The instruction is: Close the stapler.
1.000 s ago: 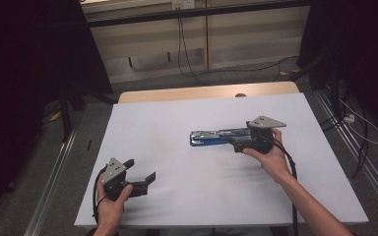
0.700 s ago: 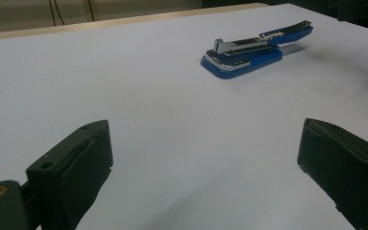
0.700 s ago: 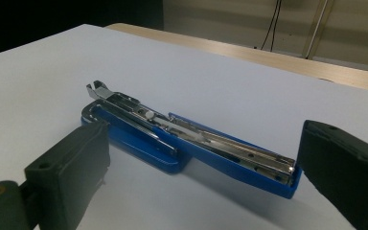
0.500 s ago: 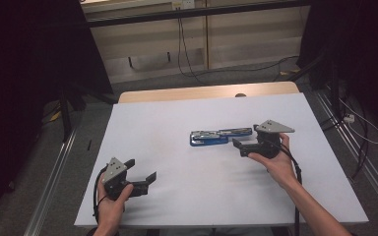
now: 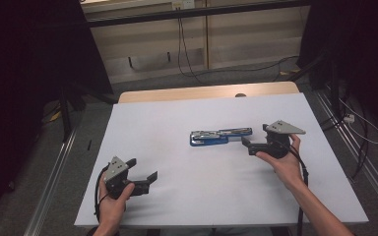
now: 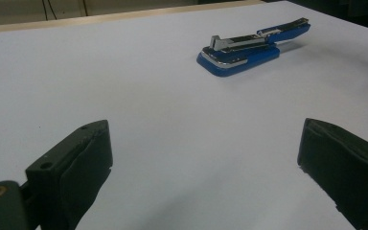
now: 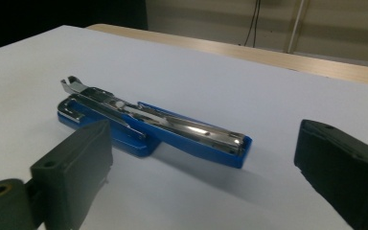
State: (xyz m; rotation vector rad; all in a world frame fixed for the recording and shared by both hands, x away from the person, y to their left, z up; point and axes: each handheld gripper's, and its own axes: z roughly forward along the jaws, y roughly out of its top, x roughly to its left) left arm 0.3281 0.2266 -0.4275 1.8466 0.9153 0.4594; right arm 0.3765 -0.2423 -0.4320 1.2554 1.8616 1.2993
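From above, the blue stapler (image 5: pixel 220 136) lies mid-desk (image 5: pixel 177 123). The right gripper (image 5: pixel 248 146) view shows its shiny metal inside. The jaws of both the right and left gripper (image 5: pixel 150 178) are spread wide, pinching nothing.

You sit in lab or test room, not home. White sheet (image 5: pixel 177 123) covers wooden table (image 5: pixel 202 92), its far edge bare. Black curtains (image 5: pixel 24 59) hang at far left and far right, boxing in your workspace. Cables (image 5: pixel 184 54) trail down pale panelled wall (image 5: pixel 236 39) at far side and across grey floor (image 5: pixel 285 73). Metal rail (image 5: pixel 54 167) runs along table's left side.
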